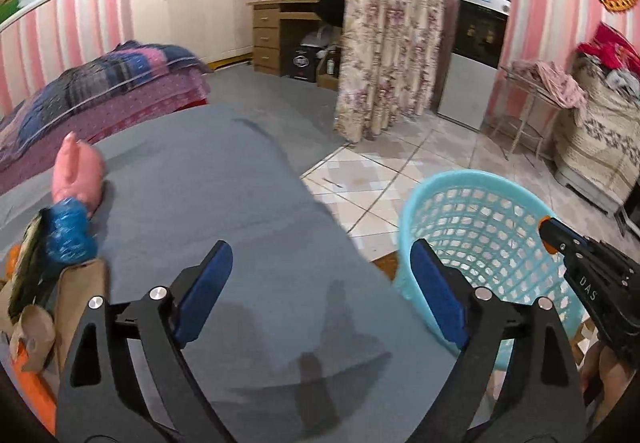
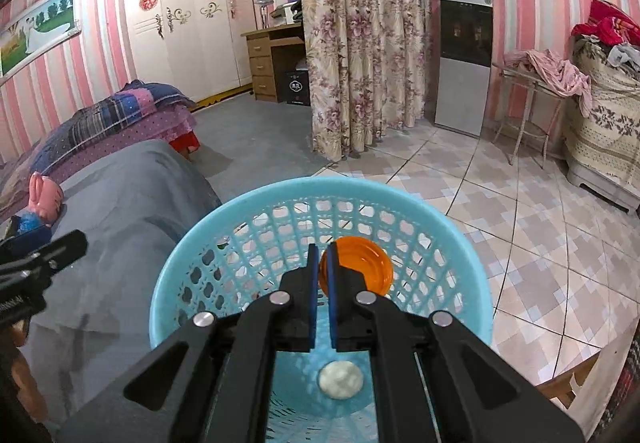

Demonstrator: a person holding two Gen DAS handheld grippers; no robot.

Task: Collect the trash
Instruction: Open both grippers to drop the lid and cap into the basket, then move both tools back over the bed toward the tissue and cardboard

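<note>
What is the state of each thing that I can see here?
Left gripper: open, nothing between its pads.
Right gripper: shut on the round orange plastic lid, over the basket.
Light blue plastic lattice basket: upright on the floor, a white crumpled ball at its bottom.
Blue crinkled wrapper: lying on the grey bed cover.

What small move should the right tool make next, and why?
Probably open its jaws. The right tool is shut on the rim of an orange translucent plastic lid, held directly over the light blue perforated plastic basket, where a white crumpled wad already lies at the bottom. Released here, the lid should fall inside.
</note>
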